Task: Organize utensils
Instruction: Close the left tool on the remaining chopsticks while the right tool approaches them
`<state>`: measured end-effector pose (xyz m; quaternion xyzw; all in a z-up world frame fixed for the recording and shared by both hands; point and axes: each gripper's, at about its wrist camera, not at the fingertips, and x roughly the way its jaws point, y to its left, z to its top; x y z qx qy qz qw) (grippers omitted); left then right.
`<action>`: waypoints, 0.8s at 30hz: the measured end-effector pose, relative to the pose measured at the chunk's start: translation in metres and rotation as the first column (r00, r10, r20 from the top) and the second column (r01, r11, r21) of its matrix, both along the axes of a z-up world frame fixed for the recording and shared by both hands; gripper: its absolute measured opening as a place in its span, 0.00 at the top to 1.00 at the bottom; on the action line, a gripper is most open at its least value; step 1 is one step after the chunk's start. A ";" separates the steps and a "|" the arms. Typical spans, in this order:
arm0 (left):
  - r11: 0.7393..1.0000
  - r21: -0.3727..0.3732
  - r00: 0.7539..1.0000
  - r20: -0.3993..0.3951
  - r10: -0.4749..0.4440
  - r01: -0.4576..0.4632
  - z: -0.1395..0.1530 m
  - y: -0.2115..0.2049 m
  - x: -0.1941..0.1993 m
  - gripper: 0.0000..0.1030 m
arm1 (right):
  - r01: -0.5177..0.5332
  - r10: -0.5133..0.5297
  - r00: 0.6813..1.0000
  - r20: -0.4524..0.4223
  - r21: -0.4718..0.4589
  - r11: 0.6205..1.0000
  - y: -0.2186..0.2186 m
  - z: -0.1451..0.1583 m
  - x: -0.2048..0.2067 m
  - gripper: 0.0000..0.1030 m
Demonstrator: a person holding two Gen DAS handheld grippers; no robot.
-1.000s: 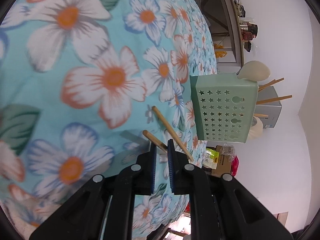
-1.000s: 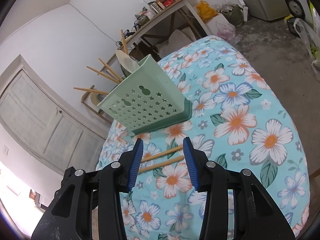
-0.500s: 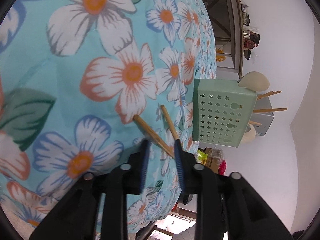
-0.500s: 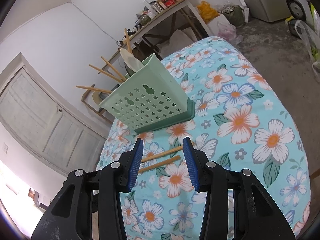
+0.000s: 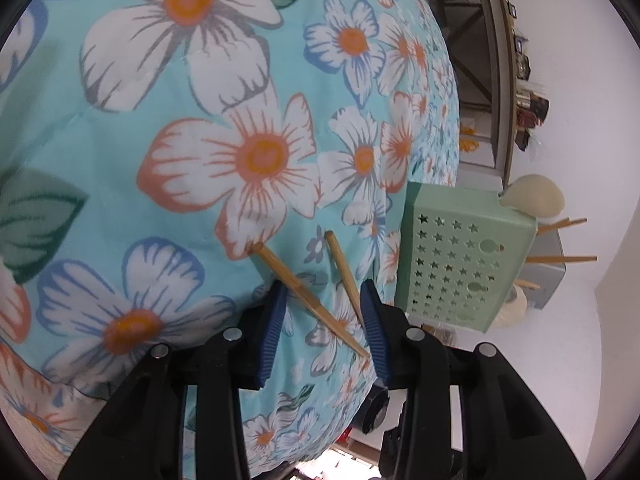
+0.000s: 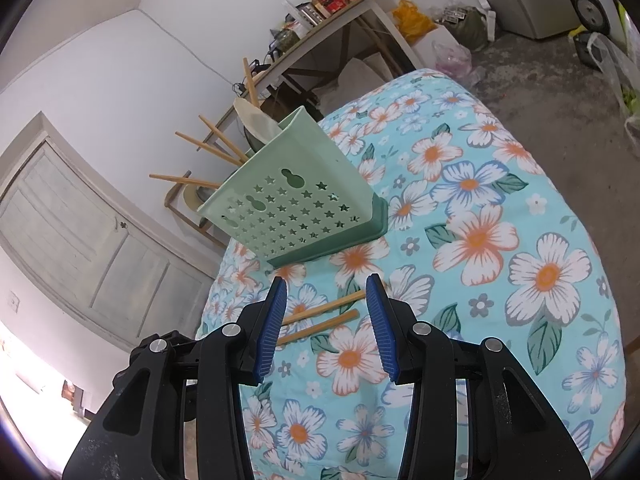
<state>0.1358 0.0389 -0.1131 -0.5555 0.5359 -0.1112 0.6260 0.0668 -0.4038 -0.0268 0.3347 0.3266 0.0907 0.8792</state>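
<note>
On a flowered blue tablecloth, two wooden chopsticks lie side by side at lower centre of both views, between the blue pads of the left gripper, whose jaws are opening and press on neither stick. Just above the sticks in the right view, the right gripper hovers partly open and empty. Beyond it, the green star-punched holder, upper centre, carries more chopsticks and a pale spoon.
</note>
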 end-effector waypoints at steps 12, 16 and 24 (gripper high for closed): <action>0.999 0.050 1.000 -0.016 0.014 -0.013 -0.005 -0.001 -0.004 0.88 | 0.009 -0.009 1.000 0.001 0.015 1.000 -0.006 -0.003 -0.003 0.60; 0.998 0.068 1.000 0.010 0.004 -0.004 -0.002 -0.001 -0.006 0.88 | 0.012 -0.012 1.000 0.003 0.013 1.000 -0.008 -0.002 -0.004 0.60; 0.989 0.123 0.991 0.099 -0.092 0.079 0.008 -0.005 -0.003 0.89 | 0.018 -0.018 1.000 0.003 0.008 1.000 -0.009 0.001 -0.005 0.60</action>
